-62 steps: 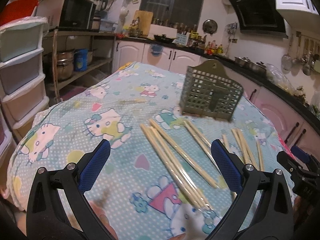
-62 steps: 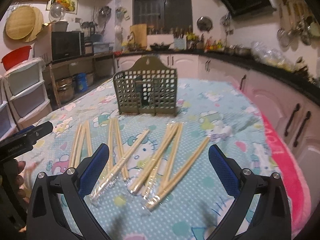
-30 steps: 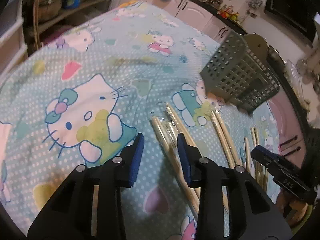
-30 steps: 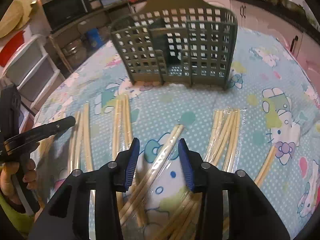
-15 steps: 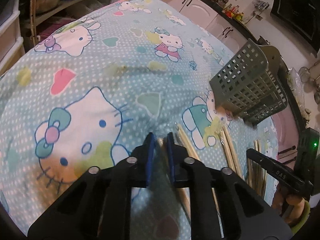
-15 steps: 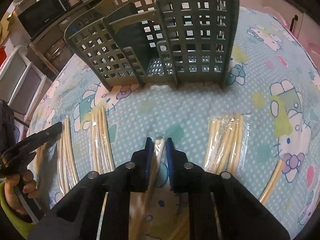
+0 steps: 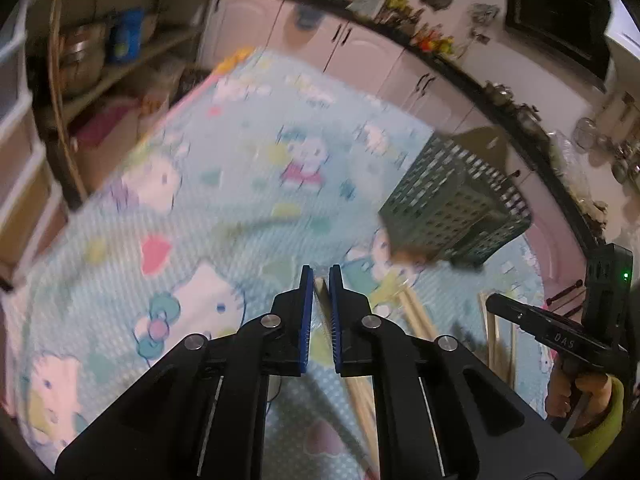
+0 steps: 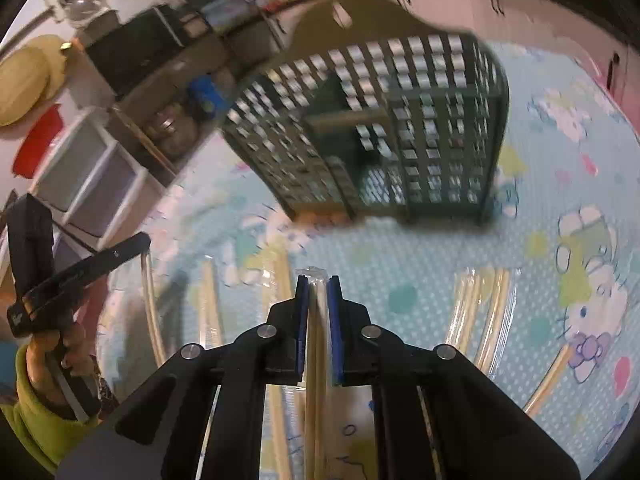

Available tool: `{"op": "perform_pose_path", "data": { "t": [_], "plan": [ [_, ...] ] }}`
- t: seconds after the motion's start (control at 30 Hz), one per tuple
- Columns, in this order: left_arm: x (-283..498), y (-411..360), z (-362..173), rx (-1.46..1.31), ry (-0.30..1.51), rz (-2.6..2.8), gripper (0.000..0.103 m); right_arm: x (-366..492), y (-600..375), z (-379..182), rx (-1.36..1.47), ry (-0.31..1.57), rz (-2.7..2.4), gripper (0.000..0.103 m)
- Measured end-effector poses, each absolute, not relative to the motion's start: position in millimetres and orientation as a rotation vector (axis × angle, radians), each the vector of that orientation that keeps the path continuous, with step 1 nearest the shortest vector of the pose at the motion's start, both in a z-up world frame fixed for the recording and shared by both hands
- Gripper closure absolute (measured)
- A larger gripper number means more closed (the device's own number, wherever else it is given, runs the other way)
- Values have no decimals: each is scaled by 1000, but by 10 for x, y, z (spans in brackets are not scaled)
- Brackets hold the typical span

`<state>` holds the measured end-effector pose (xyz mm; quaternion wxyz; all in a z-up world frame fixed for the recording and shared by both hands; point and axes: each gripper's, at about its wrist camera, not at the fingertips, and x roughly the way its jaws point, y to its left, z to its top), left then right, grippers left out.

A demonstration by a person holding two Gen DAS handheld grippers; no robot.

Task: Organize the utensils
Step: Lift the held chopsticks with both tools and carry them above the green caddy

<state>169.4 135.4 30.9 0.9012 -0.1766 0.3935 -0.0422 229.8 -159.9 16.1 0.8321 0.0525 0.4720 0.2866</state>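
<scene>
Tongs come first in both wrist views, each pair pinched nearly shut on a wrapped set of chopsticks. The left tongs (image 7: 320,276) clamp a pale chopstick pair (image 7: 320,290) between their blue pads, its tip just showing in the narrow gap. The right tongs (image 8: 318,282) grip a plastic-sleeved chopstick bundle (image 8: 316,320), whose clear wrapper end pokes out just past the pad tips.

Beyond the right tongs, more sleeved chopsticks lie flat on the Hello Kitty tablecloth (image 8: 440,264): one packet (image 8: 484,304) off to the right, and several pale pairs (image 8: 208,300) to the left, blurred by motion. In the left wrist view, loose chopsticks (image 7: 416,312) lie just right of the tongs, with another set (image 7: 496,332) nearer the person's other hand.

Farther back stands the green slotted utensil basket (image 8: 392,128), upright on the table, with a tall arched back panel and inner dividers. From the left wrist it sits to the right (image 7: 456,208), well apart from the held chopsticks. Nothing can be made out inside its compartments.

Past the table are pale kitchen cabinets (image 7: 360,56), shelving with pots, and stacked plastic drawers (image 8: 88,176).
</scene>
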Motion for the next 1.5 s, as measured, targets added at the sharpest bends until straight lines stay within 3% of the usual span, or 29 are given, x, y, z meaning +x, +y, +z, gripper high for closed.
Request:
{"op": "perform_pose_path", "data": {
  "t": [0.8, 1.5],
  "plan": [
    [1899, 561, 1562, -196, 565, -249, 102, 1938, -1896, 1352, 97, 604, 695, 97],
    [2519, 56, 2129, -105, 422, -262, 102, 2632, -2143, 2085, 140, 338, 570, 97]
  ]
}}
